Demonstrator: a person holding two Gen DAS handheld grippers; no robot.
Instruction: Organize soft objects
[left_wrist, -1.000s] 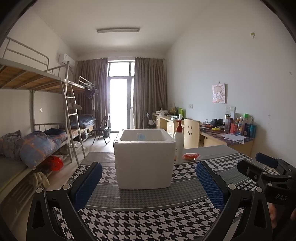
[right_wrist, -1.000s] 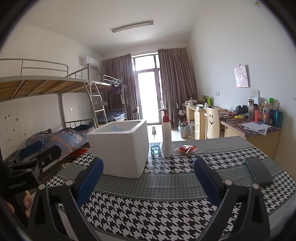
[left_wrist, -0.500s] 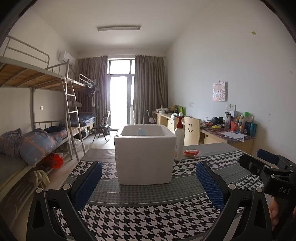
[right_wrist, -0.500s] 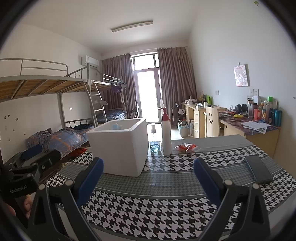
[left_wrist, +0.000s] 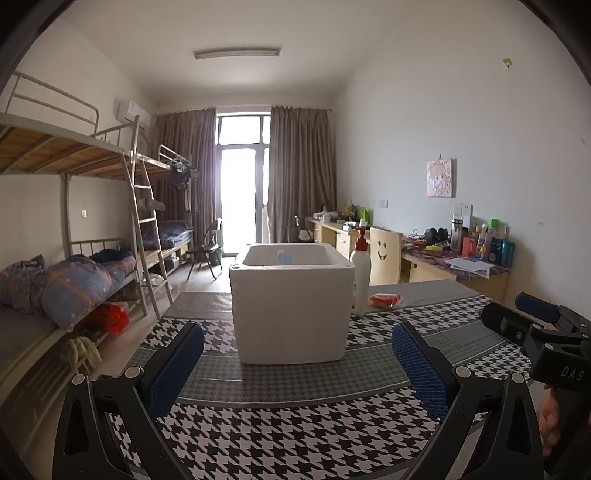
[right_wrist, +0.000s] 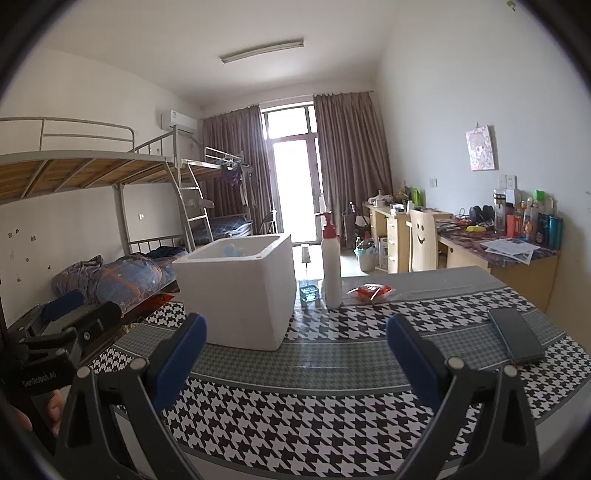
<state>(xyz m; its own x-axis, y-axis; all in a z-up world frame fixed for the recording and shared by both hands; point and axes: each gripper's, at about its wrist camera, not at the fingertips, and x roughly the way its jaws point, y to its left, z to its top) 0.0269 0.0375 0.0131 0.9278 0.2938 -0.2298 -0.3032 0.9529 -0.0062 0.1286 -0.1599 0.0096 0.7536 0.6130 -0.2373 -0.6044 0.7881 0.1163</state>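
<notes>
Left wrist view shows the left gripper with its jaws wide apart and nothing between them, above the houndstooth table. Ahead stands the white foam box; a light blue soft object lies inside it. The right gripper is also spread wide and empty. A pump bottle stands just beside the box, with a red packet near it.

Blue soft item inside white foam box.
</notes>
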